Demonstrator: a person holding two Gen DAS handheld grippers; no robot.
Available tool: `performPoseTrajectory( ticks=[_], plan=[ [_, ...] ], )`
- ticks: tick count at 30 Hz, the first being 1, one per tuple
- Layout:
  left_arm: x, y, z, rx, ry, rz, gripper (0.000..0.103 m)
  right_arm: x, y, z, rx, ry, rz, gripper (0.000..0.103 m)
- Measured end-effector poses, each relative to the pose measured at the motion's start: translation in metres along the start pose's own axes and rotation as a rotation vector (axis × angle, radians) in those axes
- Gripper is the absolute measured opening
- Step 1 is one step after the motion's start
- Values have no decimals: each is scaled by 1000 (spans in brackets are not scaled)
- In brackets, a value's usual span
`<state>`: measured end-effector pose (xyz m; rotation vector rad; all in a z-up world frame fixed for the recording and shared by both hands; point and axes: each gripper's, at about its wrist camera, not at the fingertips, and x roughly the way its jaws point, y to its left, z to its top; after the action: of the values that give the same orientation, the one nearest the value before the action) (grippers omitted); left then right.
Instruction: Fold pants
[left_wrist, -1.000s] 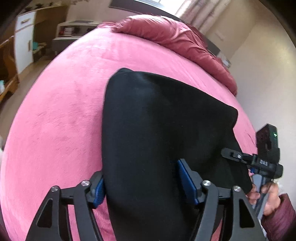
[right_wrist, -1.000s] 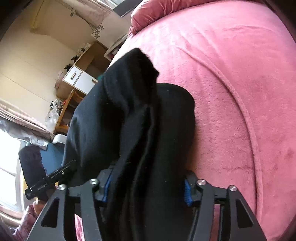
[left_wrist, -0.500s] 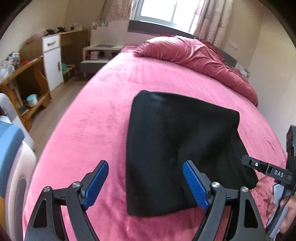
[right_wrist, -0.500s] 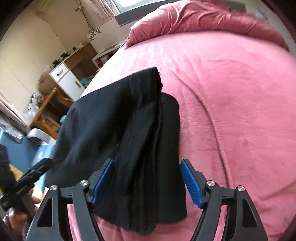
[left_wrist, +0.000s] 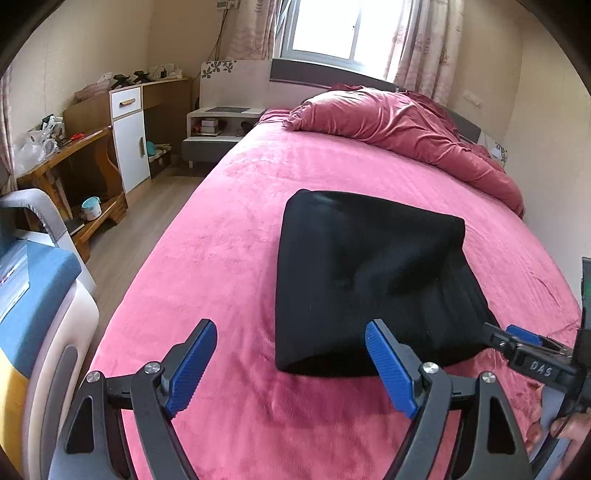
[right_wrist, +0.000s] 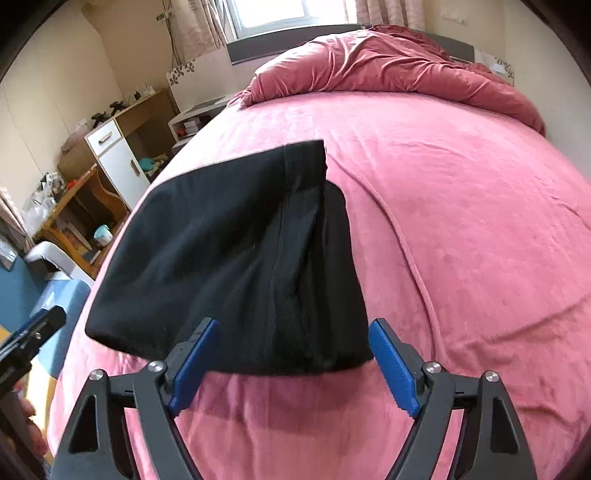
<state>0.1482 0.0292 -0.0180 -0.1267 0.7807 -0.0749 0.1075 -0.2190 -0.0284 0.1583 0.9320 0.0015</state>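
The black pants (left_wrist: 365, 280) lie folded into a compact stack on the pink bed (left_wrist: 221, 258). They also show in the right wrist view (right_wrist: 236, 258), with layered edges and a raised corner on the right side. My left gripper (left_wrist: 291, 365) is open and empty, just short of the stack's near edge. My right gripper (right_wrist: 291, 362) is open and empty, also just back from the near edge. The right gripper's body shows at the right edge of the left wrist view (left_wrist: 535, 365).
A rumpled red duvet (left_wrist: 399, 125) lies at the head of the bed. A wooden desk (left_wrist: 70, 155), white cabinet (left_wrist: 129, 140) and nightstand (left_wrist: 218, 129) stand left of the bed. A blue and white appliance (left_wrist: 33, 314) is at the near left.
Both grippers have let go of the pants and pulled back and up. The folded stack now lies free on the bed, farther from both cameras.
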Motion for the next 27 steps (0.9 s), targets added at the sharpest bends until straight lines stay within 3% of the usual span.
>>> performPoseTrajectory(
  ticks=[7, 10, 18, 27],
  plan=[
    [-17, 2, -26, -16, 13, 0, 84, -16, 18, -22, -4, -20, -87, 84],
    [-23, 3, -37, -16, 14, 77, 84, -28, 28, -32, -17, -40, -103, 93],
    [-49, 5, -61, -9, -28, 167, 84, -57, 49, -63, -42, -80, -144, 98],
    [-67, 5, -75, -19, -30, 134, 84, -71, 57, -88, -68, -82, -161, 98]
  ],
)
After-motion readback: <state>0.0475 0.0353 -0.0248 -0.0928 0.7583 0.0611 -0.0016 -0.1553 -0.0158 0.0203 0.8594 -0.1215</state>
